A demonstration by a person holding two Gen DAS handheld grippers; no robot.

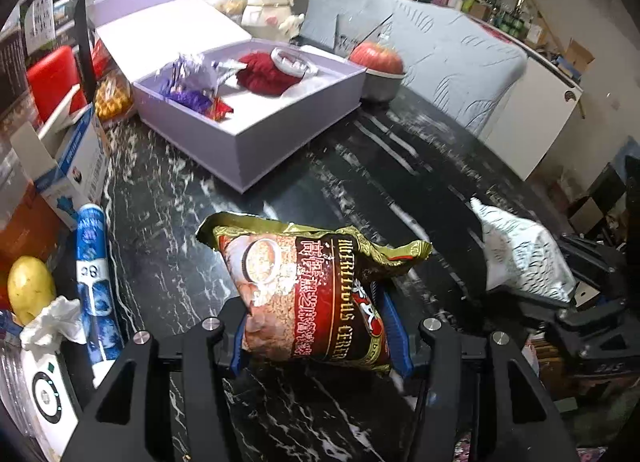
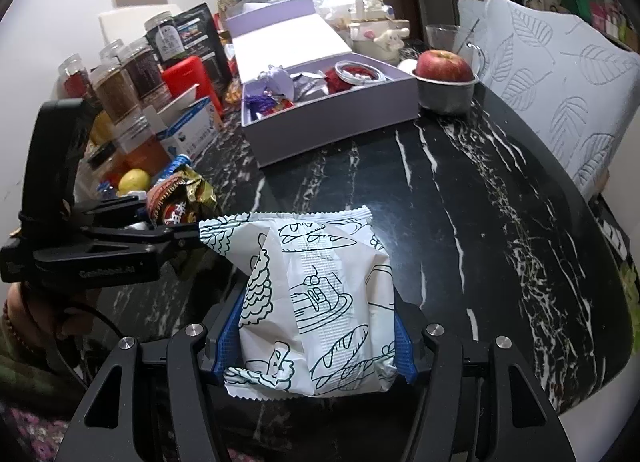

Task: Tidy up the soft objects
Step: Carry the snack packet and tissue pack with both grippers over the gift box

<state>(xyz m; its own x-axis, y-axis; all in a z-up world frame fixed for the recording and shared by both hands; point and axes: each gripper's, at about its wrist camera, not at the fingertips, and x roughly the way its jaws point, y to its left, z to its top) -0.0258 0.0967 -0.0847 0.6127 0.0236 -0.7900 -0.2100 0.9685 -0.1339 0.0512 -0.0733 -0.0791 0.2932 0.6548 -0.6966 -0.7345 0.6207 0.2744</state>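
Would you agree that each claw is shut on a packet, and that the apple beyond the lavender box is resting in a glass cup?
Nearly. The left claw does grip the cereal packet and the right claw the white bread-print packet, but the apple sits in a small metal bowl, not a glass cup. The right wrist view shows this, beyond the lavender box.

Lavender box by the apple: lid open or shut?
Open. The lavender box has its lid swung back, and the red yarn and purple wrappers inside are exposed.
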